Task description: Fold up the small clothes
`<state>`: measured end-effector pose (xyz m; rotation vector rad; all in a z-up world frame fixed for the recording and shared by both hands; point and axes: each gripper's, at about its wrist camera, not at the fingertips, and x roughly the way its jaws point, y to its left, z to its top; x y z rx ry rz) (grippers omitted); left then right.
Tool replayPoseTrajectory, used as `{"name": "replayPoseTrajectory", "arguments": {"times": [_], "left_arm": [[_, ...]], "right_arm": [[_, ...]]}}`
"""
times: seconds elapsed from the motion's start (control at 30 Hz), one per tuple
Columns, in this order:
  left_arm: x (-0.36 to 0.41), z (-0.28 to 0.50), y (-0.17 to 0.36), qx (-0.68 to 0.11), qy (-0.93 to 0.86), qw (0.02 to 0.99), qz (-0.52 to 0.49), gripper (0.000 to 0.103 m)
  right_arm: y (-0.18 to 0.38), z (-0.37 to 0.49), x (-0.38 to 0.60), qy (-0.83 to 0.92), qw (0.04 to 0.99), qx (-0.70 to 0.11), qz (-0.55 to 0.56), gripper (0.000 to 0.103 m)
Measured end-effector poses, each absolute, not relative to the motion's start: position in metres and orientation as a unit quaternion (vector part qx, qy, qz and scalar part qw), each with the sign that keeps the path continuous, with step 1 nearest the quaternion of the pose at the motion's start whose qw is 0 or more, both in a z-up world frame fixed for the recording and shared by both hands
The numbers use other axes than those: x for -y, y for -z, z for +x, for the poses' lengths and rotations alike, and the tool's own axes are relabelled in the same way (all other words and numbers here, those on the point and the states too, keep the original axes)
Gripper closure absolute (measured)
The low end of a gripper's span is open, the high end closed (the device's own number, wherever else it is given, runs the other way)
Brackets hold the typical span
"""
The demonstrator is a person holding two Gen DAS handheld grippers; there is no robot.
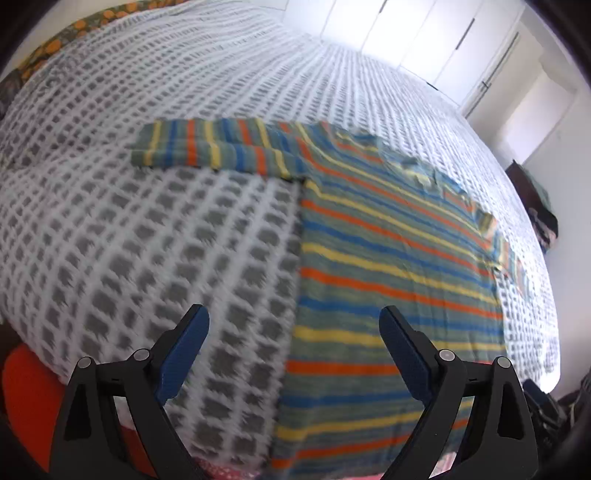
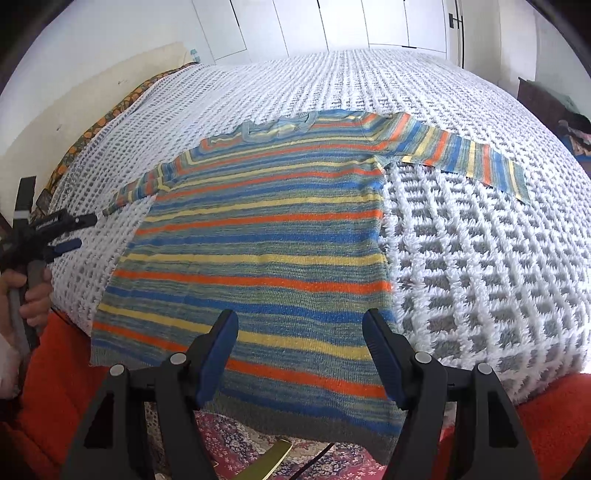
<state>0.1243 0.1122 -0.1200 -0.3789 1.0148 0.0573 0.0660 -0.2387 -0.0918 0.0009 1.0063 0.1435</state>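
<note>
A small striped sweater [image 2: 258, 236] in blue, orange, yellow and grey-green lies flat on the bed, sleeves spread out to both sides, hem hanging over the near edge. It also shows in the left wrist view [image 1: 388, 266], with its left sleeve [image 1: 214, 147] stretched leftwards. My left gripper [image 1: 293, 343] is open and empty, above the sweater's left side edge. My right gripper [image 2: 300, 347] is open and empty, above the sweater's hem. The left gripper [image 2: 72, 232] also shows at the far left of the right wrist view, held in a hand.
The bed has a white and grey checked cover [image 2: 480, 240]. An orange-red blanket [image 2: 554, 424] hangs below the near edge. A patterned rug [image 2: 229, 443] lies on the floor. White wardrobe doors [image 2: 332, 26] stand beyond the bed. Dark furniture [image 1: 535, 206] stands at the right.
</note>
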Motion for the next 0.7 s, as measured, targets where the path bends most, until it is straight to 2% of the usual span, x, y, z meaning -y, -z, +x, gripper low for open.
{"name": "replayPoseTrajectory", "arguments": {"times": [0.3,0.7], "left_arm": [[-0.044,0.095,0.135,-0.512,0.024,0.853,-0.093,0.009],[-0.052,0.076,0.128,-0.487,-0.003,0.869,-0.086,0.009]], "right_arm": [[0.087,0.058,0.257,-0.058,0.882,-0.465,0.048,0.033],[0.086,0.053,0.283,-0.036,0.882,-0.458,0.106,0.033]]}}
